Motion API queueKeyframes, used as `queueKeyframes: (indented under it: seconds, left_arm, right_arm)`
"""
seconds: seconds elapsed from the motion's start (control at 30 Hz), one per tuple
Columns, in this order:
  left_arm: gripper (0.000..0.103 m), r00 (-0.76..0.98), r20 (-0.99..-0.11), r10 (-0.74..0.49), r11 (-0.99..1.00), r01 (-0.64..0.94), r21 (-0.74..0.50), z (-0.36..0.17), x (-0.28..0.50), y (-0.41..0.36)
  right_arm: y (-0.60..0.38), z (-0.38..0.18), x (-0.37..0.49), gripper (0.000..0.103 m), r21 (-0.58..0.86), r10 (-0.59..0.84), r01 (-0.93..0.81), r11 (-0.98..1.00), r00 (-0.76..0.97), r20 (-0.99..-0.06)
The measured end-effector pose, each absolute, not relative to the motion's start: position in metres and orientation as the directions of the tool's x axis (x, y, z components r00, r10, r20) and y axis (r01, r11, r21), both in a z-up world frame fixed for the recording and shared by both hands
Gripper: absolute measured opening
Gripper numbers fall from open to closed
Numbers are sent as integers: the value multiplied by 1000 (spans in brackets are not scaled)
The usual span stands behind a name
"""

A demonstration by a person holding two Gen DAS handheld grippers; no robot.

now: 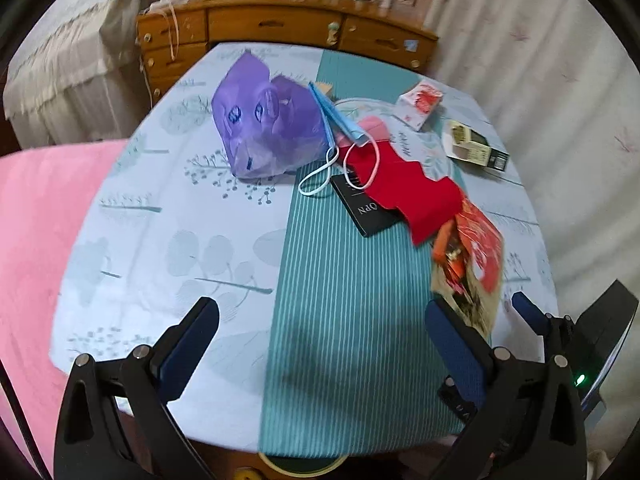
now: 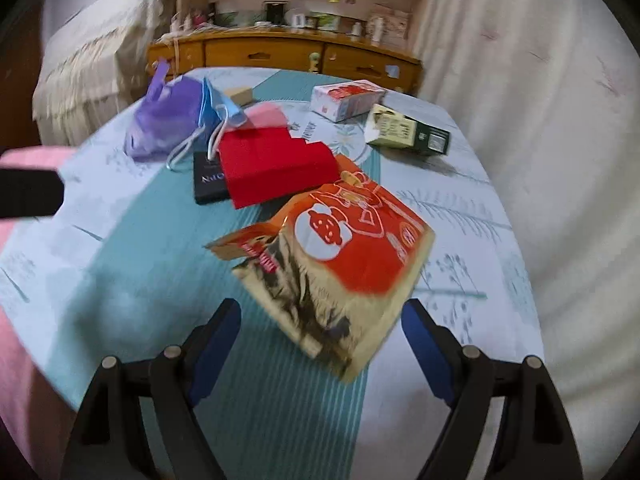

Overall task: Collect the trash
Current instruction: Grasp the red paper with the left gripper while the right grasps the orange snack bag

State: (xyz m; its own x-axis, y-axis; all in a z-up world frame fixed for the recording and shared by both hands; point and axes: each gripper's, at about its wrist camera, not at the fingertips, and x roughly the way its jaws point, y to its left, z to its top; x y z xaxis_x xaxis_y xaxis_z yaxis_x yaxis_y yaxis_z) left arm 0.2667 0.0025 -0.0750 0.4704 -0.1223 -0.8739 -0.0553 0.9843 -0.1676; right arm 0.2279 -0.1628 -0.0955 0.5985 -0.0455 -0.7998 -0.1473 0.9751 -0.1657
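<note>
The right gripper [image 2: 320, 320] stands wide open with the orange-and-gold snack bag [image 2: 340, 264] between its fingers, gripped by neither. The left gripper [image 1: 320, 320] is also wide open and empty. Far ahead of both lies a purple plastic bag [image 1: 268, 128], its contents unclear, beside two cartons [image 2: 346, 100], a blue face mask [image 1: 340, 116] and red paper [image 2: 272, 164].

Purple bag [image 1: 268, 124], red-and-gold wrapper [image 2: 340, 264], teal-striped tablecloth [image 1: 320, 280]

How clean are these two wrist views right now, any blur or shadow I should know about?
Left wrist view: fisheye-bent table edges, a gripper shadow on the teal stripe, snack bag smeared. Right wrist view: blurrier overall, with the snack bag and dresser streaked; print unreadable.
</note>
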Motion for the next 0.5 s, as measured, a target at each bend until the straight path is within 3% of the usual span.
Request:
queueKeyframes:
  seconds: [0.1, 0.33, 0.43, 0.5]
  left_arm:
    - [102, 459, -880, -119, 980, -86, -177, -84, 278, 0]
    - [102, 452, -882, -131, 978, -88, -190, -85, 303, -19]
    - [102, 453, -880, -141, 979, -66, -191, -81, 313, -29]
    - [102, 454, -878, -148, 981, -48, -190, -78, 318, -36]
  right_arm:
    - [-162, -110, 241, 83, -221, -61, -195, 955, 602, -796]
    - [-174, -113, 264, 82, -155, 19, -238, 959, 598, -801]
    - [-185, -112, 274, 64, -106, 45, -227, 968, 574, -817]
    - [-191, -109, 277, 40, -81, 68, -232, 969, 571, -818]
